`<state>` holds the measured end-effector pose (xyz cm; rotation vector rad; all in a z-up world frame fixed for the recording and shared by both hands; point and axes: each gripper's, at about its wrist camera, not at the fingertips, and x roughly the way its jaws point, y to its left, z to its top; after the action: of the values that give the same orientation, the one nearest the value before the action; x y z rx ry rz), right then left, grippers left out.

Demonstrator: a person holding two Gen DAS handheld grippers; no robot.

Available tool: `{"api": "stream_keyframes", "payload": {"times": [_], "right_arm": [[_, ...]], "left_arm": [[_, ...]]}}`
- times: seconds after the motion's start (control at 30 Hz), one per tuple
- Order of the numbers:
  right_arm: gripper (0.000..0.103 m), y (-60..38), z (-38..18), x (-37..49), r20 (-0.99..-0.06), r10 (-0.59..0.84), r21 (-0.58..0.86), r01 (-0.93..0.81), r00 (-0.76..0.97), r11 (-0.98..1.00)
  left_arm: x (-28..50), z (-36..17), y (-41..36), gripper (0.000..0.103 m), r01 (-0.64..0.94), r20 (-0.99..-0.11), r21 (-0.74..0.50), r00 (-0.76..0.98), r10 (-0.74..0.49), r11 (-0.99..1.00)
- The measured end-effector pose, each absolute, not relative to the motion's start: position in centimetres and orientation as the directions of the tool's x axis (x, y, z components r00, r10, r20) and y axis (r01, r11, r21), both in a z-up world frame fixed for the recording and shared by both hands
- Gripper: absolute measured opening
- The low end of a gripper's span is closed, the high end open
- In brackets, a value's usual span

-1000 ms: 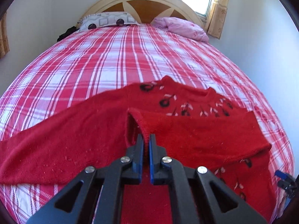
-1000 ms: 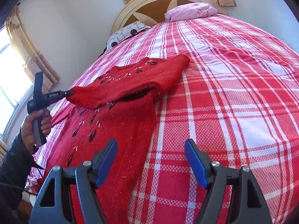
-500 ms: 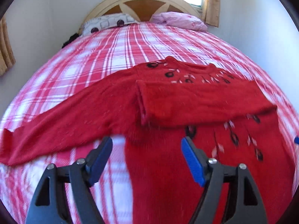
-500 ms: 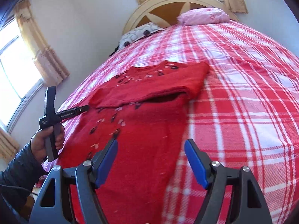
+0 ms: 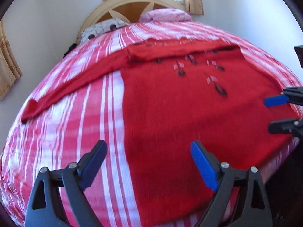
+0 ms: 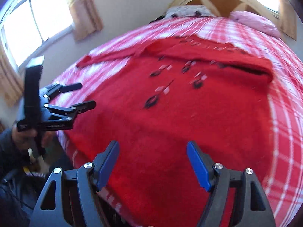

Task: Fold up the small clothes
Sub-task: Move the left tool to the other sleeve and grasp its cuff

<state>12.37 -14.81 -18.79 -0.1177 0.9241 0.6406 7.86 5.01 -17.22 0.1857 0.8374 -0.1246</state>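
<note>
Two grippers are hanging over a red sweater (image 5: 170,109).
The left gripper (image 5: 149,151) has just been opening with nothing inside; the right gripper (image 6: 153,152) is standing apart, seemingly empty through the blur.

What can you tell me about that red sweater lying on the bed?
The red sweater is a fuzzy knit with small dark and white motifs across the chest. It lies flat on the red-and-white checked bedspread, hem near the bed's edge. One sleeve is folded across the chest; the other stretches out sideways. Nothing grips it: both tools hover over the hem end, jaws open.
</note>
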Motion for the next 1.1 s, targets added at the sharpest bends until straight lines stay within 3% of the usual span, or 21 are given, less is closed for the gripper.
{"api": "stream_keyframes", "payload": {"times": [0.17,0.27,0.43,0.6,0.77,0.9,0.97,1.1], "right_arm": [[0.074,-13.0,-19.1,9.4,-0.797,0.371,-0.031,-0.645,0.477,0.763],[0.074,-13.1,-17.7,9.6,-0.783,0.409,-0.006,-0.664,0.469,0.748],[0.074,-12.4,-14.7,11.5,-0.72,0.444,-0.015,-0.653,0.532,0.758],[0.074,-11.6,-13.8,15.1,-0.683,0.467,0.043,-0.607,0.562,0.794],[0.074,-11.1,-14.8,17.5,-0.687,0.482,0.108,-0.579,0.544,0.808],[0.074,-11.1,-15.4,18.1,-0.688,0.477,0.105,-0.575,0.547,0.811],[0.074,-11.2,-15.7,18.3,-0.688,0.473,0.106,-0.569,0.55,0.815],[0.074,-11.4,-16.0,18.6,-0.688,0.469,0.106,-0.562,0.554,0.82]], "left_arm": [[7.4,-15.8,7.3,0.092,0.157,-0.727,0.096,0.686,-0.038,0.983],[8.8,-13.9,10.5,0.101,0.08,-0.687,0.072,0.727,-0.008,0.994],[13.4,-12.8,18.4,0.101,-0.142,-0.643,0.136,0.74,0.197,0.98],[16.3,-13.7,28.8,0.101,-0.416,-0.686,0.003,0.661,0.305,0.909],[17.9,-15.4,36.2,0.097,-0.568,-0.727,-0.167,0.623,0.289,0.806],[18.9,-16.7,37.7,0.09,-0.593,-0.743,-0.244,0.623,0.245,0.767],[19.8,-17.2,38.0,0.081,-0.585,-0.745,-0.32,0.641,0.183,0.745],[20.9,-17.8,38.4,0.077,-0.572,-0.734,-0.418,0.67,0.108,0.705]]}}
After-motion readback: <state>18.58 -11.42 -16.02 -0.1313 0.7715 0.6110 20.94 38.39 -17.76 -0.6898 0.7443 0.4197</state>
